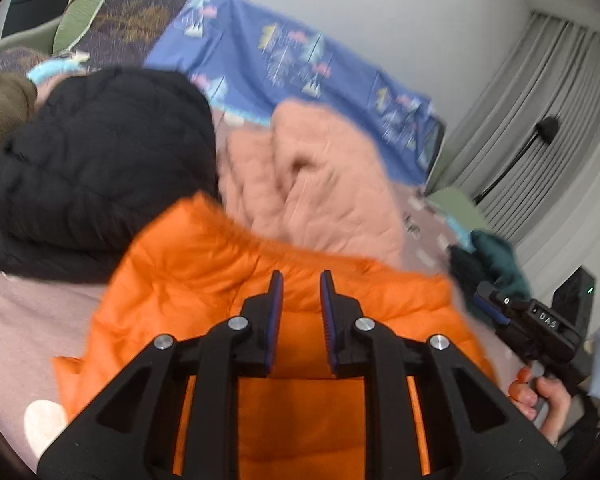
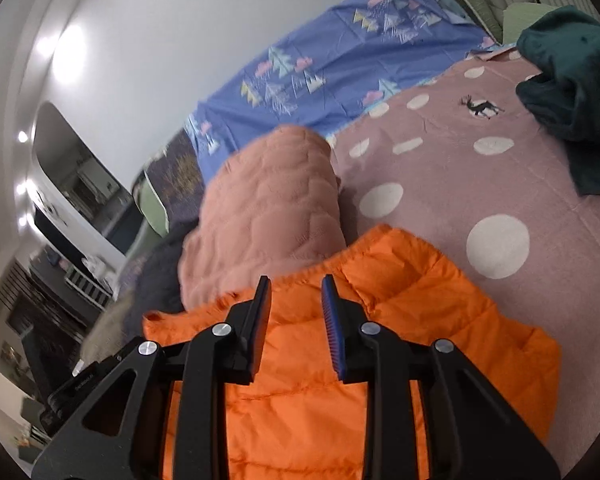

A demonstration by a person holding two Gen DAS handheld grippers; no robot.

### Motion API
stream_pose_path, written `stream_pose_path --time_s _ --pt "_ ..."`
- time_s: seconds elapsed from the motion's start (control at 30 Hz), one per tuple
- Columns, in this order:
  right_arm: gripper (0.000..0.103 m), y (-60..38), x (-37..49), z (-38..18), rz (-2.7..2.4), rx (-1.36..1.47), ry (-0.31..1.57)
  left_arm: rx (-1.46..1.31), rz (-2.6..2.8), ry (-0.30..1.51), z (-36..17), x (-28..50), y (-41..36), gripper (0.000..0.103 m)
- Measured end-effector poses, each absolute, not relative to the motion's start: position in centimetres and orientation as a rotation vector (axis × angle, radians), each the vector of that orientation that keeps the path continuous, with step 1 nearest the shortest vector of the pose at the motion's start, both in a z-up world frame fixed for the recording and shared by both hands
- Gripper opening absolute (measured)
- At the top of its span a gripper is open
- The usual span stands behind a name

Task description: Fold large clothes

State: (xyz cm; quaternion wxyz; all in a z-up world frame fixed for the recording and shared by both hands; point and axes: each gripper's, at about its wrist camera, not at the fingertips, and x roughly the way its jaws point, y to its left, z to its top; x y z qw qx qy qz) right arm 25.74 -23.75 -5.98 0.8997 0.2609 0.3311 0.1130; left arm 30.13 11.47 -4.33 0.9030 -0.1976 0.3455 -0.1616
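An orange puffer jacket (image 1: 228,280) lies folded on the pink dotted bedspread (image 2: 460,168), right below both grippers. My left gripper (image 1: 301,280) hovers over its middle, jaws a little apart, with nothing pinched between the blue pads. My right gripper (image 2: 296,284) hangs over the same orange puffer jacket (image 2: 400,304) near its far edge, also open and empty. In the left wrist view the right gripper (image 1: 496,304) shows at the jacket's right side, held by a hand (image 1: 540,396).
A pink quilted jacket (image 1: 320,184) lies just beyond the orange one, with a black puffer jacket (image 1: 100,160) to its left. A dark green garment (image 2: 572,80) sits at the bed's far right. A blue patterned sheet (image 2: 320,68) lines the wall side. Grey curtains (image 1: 540,120) hang at the right.
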Motion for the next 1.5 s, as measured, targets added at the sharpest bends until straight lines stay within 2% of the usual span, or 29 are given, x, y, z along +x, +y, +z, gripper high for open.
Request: stream_pose_path --time_s 0.23,0.57,0.67,0.73,0.77,0.8,0.9,1.03,1.23,1.5 --pt "0.026 -22.9 27.0 -11.4 0.123 0.442 0.774 -0.391 -0.322 0.819 -9.7 32.3 11.7 0.018" --pt "0.025 -22.4 26.7 -12.0 0.051 0.360 0.779 -0.306 -0.238 0.789 -10.6 31.6 11.3 0.015" --pt "0.031 -22.6 25.3 -11.0 0.051 0.383 0.776 -0.257 -0.206 0.780 -10.0 31.1 10.9 0.015" --pt "0.047 -22.8 23.3 -10.0 0.046 0.401 0.751 -0.218 -0.180 0.761 -9.1 30.2 10.6 0.029" --pt "0.049 -22.9 21.9 -9.4 0.051 0.405 0.734 -0.202 -0.167 0.739 -8.4 29.4 10.4 0.044" --pt "0.049 -23.0 20.7 -9.0 0.060 0.410 0.721 -0.191 -0.163 0.717 -7.8 28.6 10.3 0.048" --pt "0.050 -24.0 16.3 -7.7 0.092 0.464 0.681 -0.167 -0.174 0.675 -5.9 26.3 9.9 0.048" --pt "0.057 -25.8 10.3 -7.5 0.139 0.634 0.649 -0.162 -0.224 0.648 -4.2 23.7 8.8 0.051" --pt "0.066 -29.6 1.8 -9.5 0.083 0.911 0.549 -0.121 -0.363 0.618 -1.9 20.4 4.0 0.053" --pt "0.067 -32.3 -1.5 -13.7 0.073 1.195 0.550 -0.167 -0.486 0.741 -4.3 22.5 -0.1 0.053"
